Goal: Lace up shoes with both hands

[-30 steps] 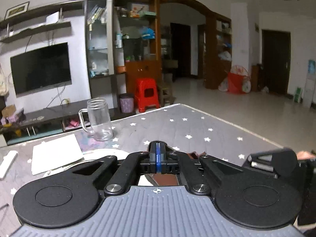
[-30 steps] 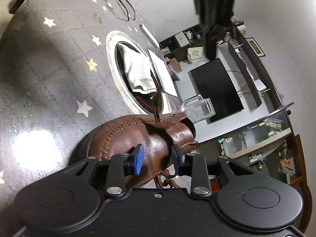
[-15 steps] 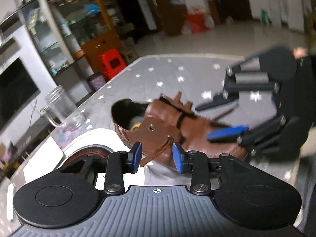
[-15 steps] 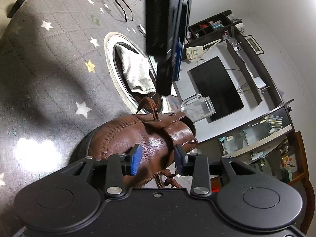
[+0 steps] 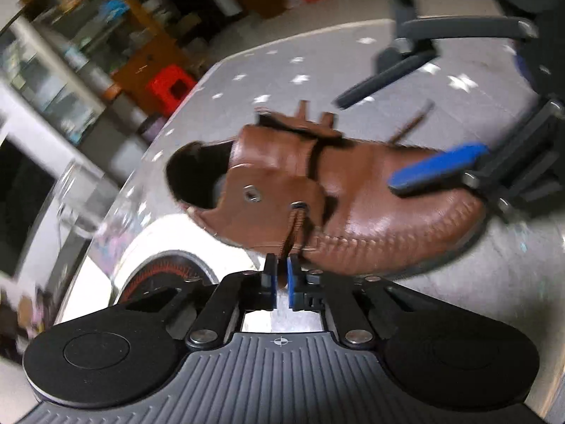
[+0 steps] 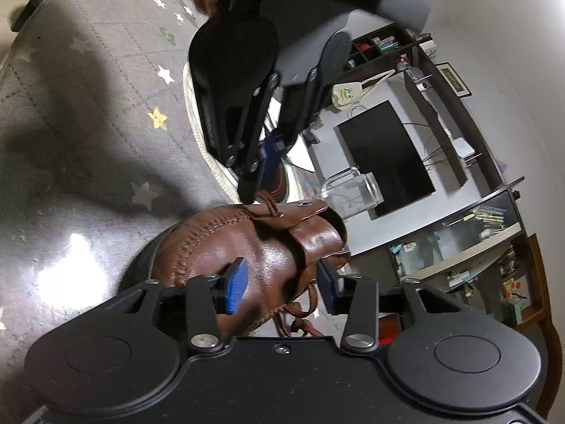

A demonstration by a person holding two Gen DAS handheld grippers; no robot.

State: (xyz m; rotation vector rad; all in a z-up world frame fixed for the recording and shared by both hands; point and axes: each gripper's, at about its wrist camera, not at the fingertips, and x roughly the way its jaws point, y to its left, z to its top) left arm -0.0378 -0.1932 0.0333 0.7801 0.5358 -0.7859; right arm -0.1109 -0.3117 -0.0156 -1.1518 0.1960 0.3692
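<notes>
A brown leather shoe (image 5: pixel 370 205) lies on the grey star-patterned table; it also shows in the right wrist view (image 6: pixel 247 243). A brown lace (image 5: pixel 295 229) comes out of an eyelet on the near flap. My left gripper (image 5: pixel 281 275) is shut on that lace's end, close to the shoe's side; it also shows in the right wrist view (image 6: pixel 263 162). My right gripper (image 6: pixel 282 282) is open, its blue pads straddling the shoe's toe part. One of its fingers (image 5: pixel 438 169) rests over the toe in the left wrist view. More lace (image 6: pixel 300 321) hangs on the shoe's far side.
A white round plate (image 6: pixel 208 155) holding a second shoe sits beyond the brown shoe. A glass mug (image 6: pixel 353 194) stands near the table's far edge. The table (image 6: pixel 70 123) is covered in grey cloth with stars. A TV and shelves stand behind.
My left gripper swung down from facing the room to the shoe, then closed on the lace end. My right gripper stayed over the toe and opened a little wider.
</notes>
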